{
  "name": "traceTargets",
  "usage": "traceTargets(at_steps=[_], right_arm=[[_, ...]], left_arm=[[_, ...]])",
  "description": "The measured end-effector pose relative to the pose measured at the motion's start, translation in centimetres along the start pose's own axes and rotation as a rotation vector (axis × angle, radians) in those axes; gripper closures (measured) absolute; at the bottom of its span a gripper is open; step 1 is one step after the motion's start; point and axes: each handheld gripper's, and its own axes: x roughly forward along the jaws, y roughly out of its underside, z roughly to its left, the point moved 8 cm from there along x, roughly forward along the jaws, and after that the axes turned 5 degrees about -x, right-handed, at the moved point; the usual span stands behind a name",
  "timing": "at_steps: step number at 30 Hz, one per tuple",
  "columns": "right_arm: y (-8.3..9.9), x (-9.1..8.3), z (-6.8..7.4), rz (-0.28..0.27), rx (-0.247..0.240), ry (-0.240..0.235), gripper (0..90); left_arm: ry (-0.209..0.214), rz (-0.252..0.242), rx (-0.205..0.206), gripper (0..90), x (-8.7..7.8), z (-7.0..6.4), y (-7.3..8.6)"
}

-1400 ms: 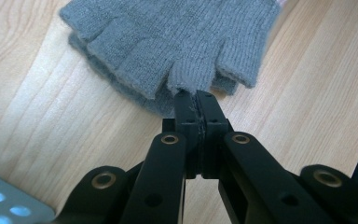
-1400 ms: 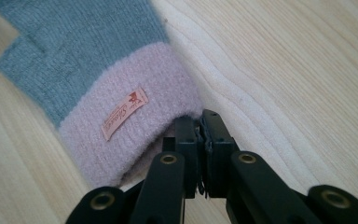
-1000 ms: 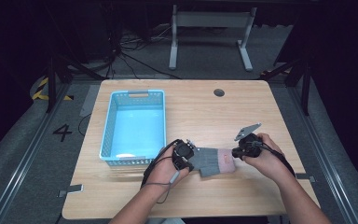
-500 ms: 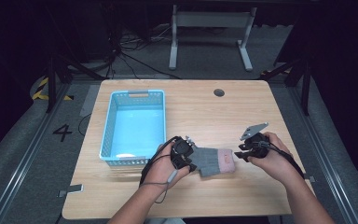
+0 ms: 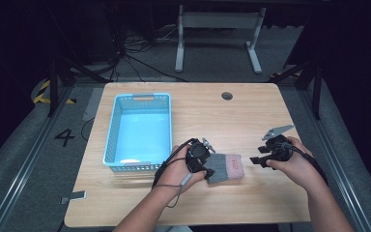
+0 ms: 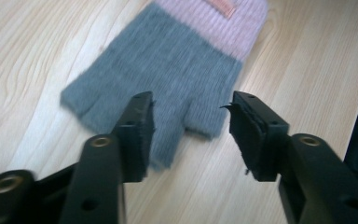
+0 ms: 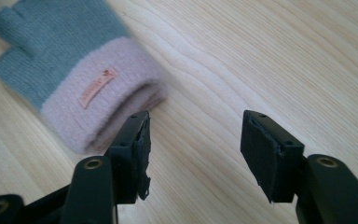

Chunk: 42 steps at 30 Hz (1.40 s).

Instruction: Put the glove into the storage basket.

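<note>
Glove (image 5: 226, 167) lay flat on desk (image 5: 251, 121), near front edge, just right of basket (image 5: 140, 130). Grey finger end toward left tongs (image 5: 207, 164), pink cuff with small orange label toward right tongs (image 5: 257, 155). Left tongs: released, jaws spread, straddling grey finger stubs in left gripper view (image 6: 191, 128); glove (image 6: 177, 70) not clamped; contact with jaws not discernible. Right tongs: released, jaws wide apart in right gripper view (image 7: 193, 149), held low over bare desk (image 7: 270, 56); left jaw just beside pink cuff of glove (image 7: 74, 70), no grip on it. In high view, right tongs stood slightly apart from cuff end, with bare wood between. Basket apart from glove, light blue, near left edge of desk.
</note>
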Motion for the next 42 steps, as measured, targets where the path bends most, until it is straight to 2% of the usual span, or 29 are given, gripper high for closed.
traceTargets(at_steps=[2,4,8,13,16,20,23,26,31,34,42], right_arm=[[0.3,-0.1,-0.3,0.003,0.005,0.001,44.0],[0.8,-0.1,-0.6,0.025,-0.021,0.001,44.0],[1.3,-0.4,-1.4,0.031,-0.032,0.020,42.9],[1.9,-0.5,-2.2,0.039,0.006,0.018,43.1],[2.3,-0.5,-2.6,0.056,0.039,0.024,42.6],[2.4,-0.5,-2.8,0.046,0.070,0.016,39.1],[2.4,-0.5,-2.8,0.043,0.077,0.015,38.2],[2.3,-0.6,-2.7,0.044,0.080,0.004,38.9],[2.4,-0.6,-2.7,0.045,0.081,0.000,39.1],[2.4,-0.6,-2.7,0.044,0.081,-0.004,39.1],[2.4,-0.4,-2.6,0.050,0.079,-0.006,38.7]], left_arm=[[-0.003,-0.002,0.004,48.8,0.2,0.0,-0.2],[-0.010,0.000,0.012,47.1,0.5,0.1,-0.6],[0.013,-0.014,0.006,44.1,1.3,-0.1,-1.6],[0.006,0.028,0.029,43.0,2.6,-0.1,-2.0],[-0.001,0.032,0.025,40.0,3.5,0.0,-2.3],[-0.003,0.027,0.029,35.1,4.1,0.1,-2.7],[-0.033,0.048,0.027,30.4,4.9,0.7,-2.6],[-0.085,0.061,0.011,21.3,5.2,1.2,-2.6],[-0.068,0.069,0.004,17.6,5.9,1.5,-2.6],[-0.063,0.086,0.021,17.3,6.4,1.3,-2.5],[-0.090,0.113,0.061,15.5,7.0,1.2,-2.2]])
